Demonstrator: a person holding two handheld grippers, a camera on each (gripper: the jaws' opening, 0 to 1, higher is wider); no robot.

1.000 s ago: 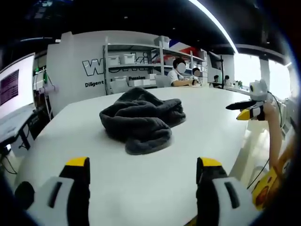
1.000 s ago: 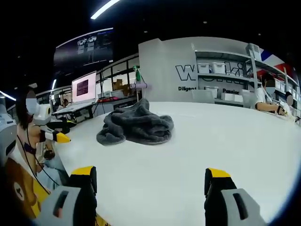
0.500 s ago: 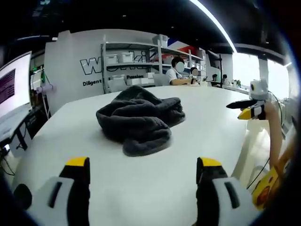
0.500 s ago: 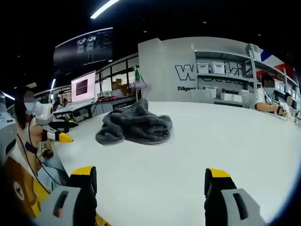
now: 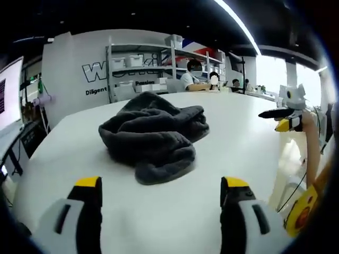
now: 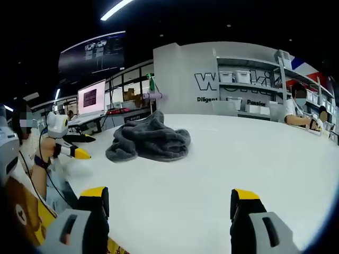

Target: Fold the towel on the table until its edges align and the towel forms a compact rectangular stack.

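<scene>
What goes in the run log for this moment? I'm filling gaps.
crumpled dark grey towel: unfolded heap on white table | left gripper: open, short of towel | right gripper: open, apart from towel

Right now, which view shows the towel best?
The left gripper view: the crumpled dark towel sits large and central on the white table, its folds readable. The right gripper view shows the same heap smaller, farther off and left of centre.

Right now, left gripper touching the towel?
Apart. Left gripper view: bare table separates the open left gripper from the crumpled towel.
</scene>
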